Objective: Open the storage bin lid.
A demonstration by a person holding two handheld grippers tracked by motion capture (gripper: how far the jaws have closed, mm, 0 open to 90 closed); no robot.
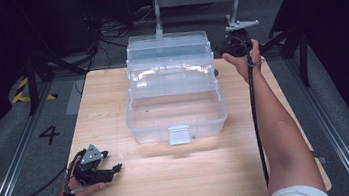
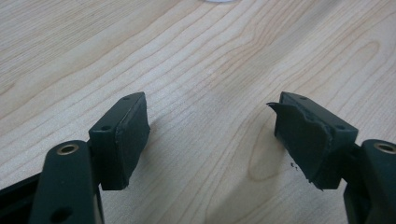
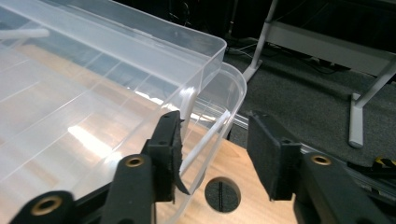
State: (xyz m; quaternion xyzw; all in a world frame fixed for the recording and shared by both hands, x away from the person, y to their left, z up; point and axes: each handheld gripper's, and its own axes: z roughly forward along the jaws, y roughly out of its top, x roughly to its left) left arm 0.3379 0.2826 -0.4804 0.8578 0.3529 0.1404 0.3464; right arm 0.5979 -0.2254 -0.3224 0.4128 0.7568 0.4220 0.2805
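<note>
Clear plastic tiered storage box [image 1: 174, 90] sitting open mid-surface [image 1: 212, 174]. Left gripper [image 2: 212, 135] hovering near front-left corner, fingers spread, empty. Right gripper [image 3: 212, 154] at box's far-right corner, fingers released.

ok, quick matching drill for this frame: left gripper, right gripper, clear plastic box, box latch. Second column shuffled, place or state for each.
Things:
1. left gripper
2. right gripper
3. clear plastic box
4. box latch

Places or states:
A. middle of the table, trays folded out
B. open, at the box's far right corner
C. centre of the near wall
D. open, low over bare wood at the near left

Pairs: 1-D, 2-B, 3-A, 4-C
</note>
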